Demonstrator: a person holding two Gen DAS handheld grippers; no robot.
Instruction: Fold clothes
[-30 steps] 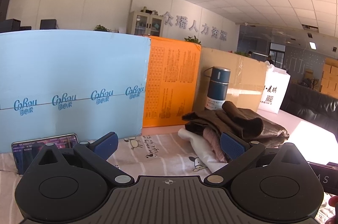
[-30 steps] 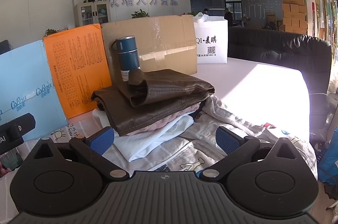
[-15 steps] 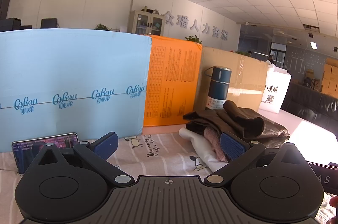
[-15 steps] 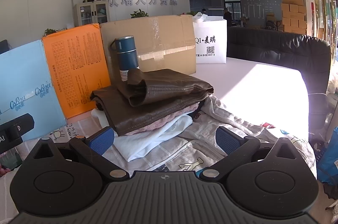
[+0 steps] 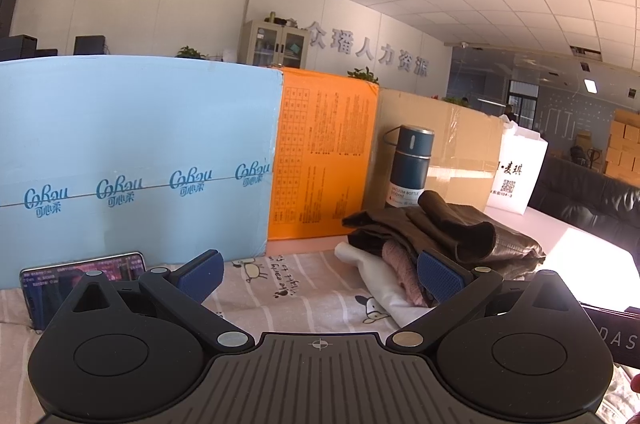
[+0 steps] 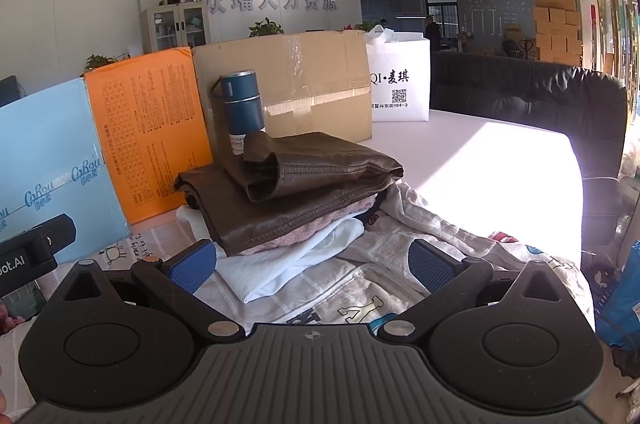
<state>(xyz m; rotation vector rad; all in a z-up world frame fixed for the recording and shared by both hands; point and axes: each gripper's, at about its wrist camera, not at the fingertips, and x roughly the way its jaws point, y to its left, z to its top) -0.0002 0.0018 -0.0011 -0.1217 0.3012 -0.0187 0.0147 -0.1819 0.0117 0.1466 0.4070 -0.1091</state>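
Note:
A stack of folded clothes rests on the table: a brown leather jacket (image 6: 304, 180) on top, a pink knit (image 6: 320, 228) under it, a white garment (image 6: 288, 268) at the bottom. The left wrist view has the same stack (image 5: 440, 236) at centre right. A pale printed garment (image 6: 400, 264) lies spread in front of the stack. My left gripper (image 5: 318, 274) is open above the striped cartoon sheet (image 5: 280, 288), left of the stack. My right gripper (image 6: 312, 260) is open just before the stack, over the white and printed cloth. Neither holds anything.
Blue (image 5: 132, 160), orange (image 5: 320, 160) and brown cardboard (image 6: 304, 84) boxes wall the table's back. A dark blue vacuum bottle (image 6: 242, 112) stands behind the stack. A white bag (image 6: 400, 80) and black sofa (image 6: 540, 96) are to the right. A phone (image 5: 80, 276) leans at the left.
Both views have barely shifted; the left gripper has crept slightly toward the stack. Both grippers stay open.

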